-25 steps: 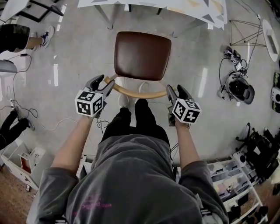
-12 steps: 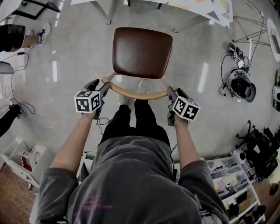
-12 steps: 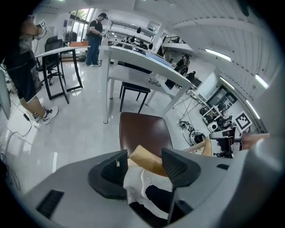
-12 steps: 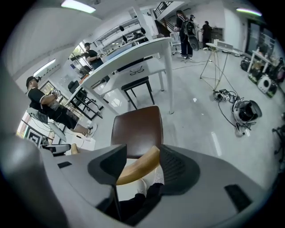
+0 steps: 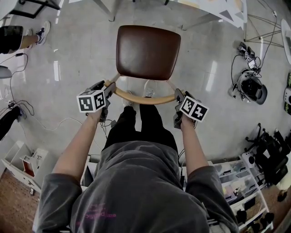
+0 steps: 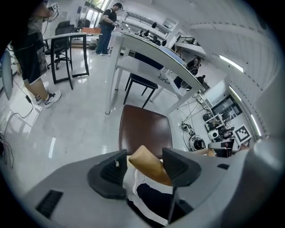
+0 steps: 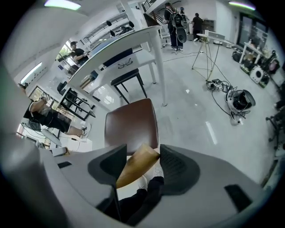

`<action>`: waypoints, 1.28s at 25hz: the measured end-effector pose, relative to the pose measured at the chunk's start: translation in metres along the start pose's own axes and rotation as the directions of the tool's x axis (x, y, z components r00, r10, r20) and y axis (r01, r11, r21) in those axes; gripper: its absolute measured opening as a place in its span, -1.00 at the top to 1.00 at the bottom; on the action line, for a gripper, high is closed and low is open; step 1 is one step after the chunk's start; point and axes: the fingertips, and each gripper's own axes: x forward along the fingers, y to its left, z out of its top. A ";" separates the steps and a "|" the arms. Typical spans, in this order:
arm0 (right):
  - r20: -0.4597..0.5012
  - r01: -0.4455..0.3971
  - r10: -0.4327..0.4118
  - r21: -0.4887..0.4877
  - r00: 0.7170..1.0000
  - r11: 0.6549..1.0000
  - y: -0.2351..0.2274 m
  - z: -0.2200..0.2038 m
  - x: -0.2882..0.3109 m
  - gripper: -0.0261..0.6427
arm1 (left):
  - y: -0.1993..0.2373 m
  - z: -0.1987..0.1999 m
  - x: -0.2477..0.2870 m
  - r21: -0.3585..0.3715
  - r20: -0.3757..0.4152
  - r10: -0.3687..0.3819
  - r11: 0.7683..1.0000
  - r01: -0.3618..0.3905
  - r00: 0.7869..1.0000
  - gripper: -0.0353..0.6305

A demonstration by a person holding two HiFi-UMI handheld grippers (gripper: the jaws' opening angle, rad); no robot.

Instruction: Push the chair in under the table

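Observation:
A chair with a brown seat (image 5: 148,52) and a curved wooden backrest (image 5: 143,98) stands on the floor, facing the white table (image 5: 213,7) at the top edge. My left gripper (image 5: 105,86) straddles the backrest's left end. Its jaws have just been opening, and the wood (image 6: 149,164) lies between them, against one pad with a gap at the other. My right gripper (image 5: 181,94) straddles the right end, open, with the rail (image 7: 136,167) running slantwise across the gap. The table (image 6: 151,46) stands beyond the seat.
A black stool (image 6: 142,82) sits under the table. A helmet (image 5: 249,90) and cables lie on the floor to the right, by a wire stand (image 5: 261,32). Storage racks (image 5: 241,182) stand at lower right. Another person's leg (image 5: 18,38) is at upper left.
Both grippers have sunk onto the ends of the backrest and rolled a little. The chair sits slightly higher in the head view.

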 end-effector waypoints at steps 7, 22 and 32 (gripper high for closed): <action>-0.039 0.001 0.001 0.050 0.999 0.999 -0.001 -0.001 0.017 0.28 | 0.000 -0.003 0.019 -0.104 -0.043 -0.024 0.994 0.019 0.999 0.12; -0.204 0.045 0.018 0.299 0.979 0.953 -0.008 -0.023 0.055 0.24 | 0.008 -0.026 0.050 -0.420 -0.228 -0.070 0.907 -0.033 0.971 0.02; -0.225 0.053 0.017 0.303 0.974 0.951 -0.010 -0.025 0.065 0.23 | 0.011 -0.030 0.061 -0.493 -0.231 -0.076 0.868 -0.049 0.970 -0.01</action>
